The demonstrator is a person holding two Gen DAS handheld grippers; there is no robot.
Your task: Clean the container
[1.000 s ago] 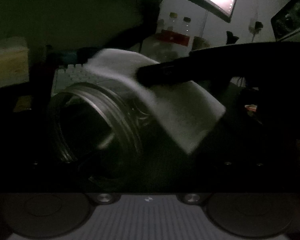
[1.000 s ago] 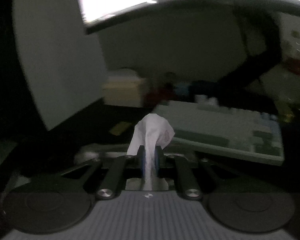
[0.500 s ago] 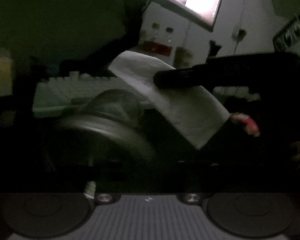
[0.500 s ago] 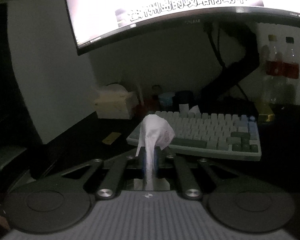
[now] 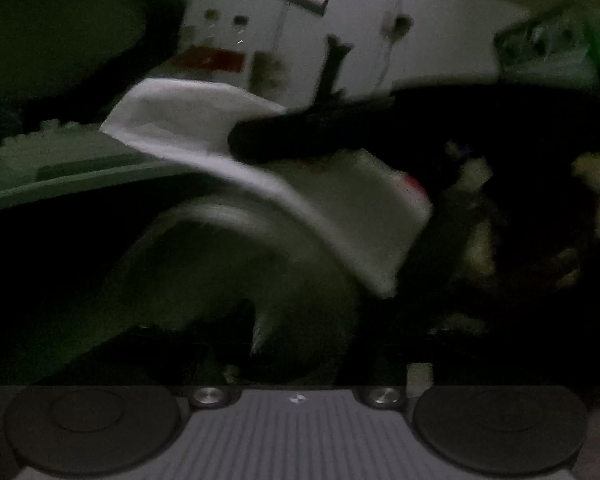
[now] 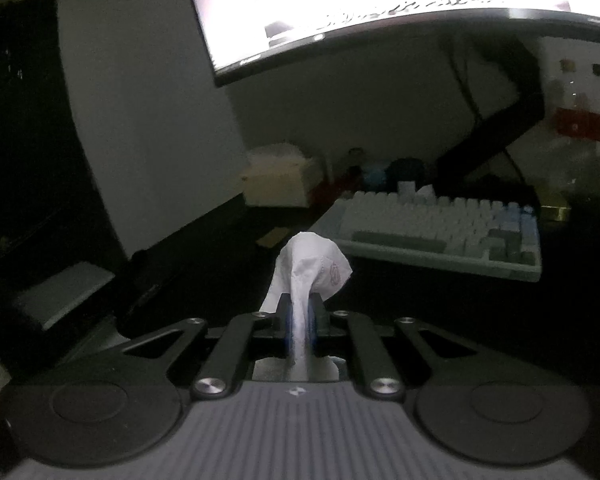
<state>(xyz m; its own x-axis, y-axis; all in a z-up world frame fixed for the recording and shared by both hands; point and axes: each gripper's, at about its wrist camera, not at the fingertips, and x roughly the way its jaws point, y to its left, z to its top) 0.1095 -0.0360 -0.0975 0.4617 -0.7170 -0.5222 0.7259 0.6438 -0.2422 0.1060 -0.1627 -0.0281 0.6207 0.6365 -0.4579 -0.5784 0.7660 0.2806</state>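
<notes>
In the dim, blurred left wrist view a glass jar with a threaded rim lies close in front of the camera, held by my left gripper; the fingers are hidden in the dark. A white tissue drapes over the jar's far side. My right gripper reaches in from the right and is shut on that tissue. In the right wrist view my right gripper pinches the white tissue, which bunches up above the fingertips.
A white and grey keyboard lies on the dark desk under a bright curved monitor. A tissue box and small items stand at the back. Bottles with red labels stand at the right.
The jar has moved closer and lower in the left wrist view and is blurred. The tissue and right gripper stay over it. The right view has shifted left and tilted.
</notes>
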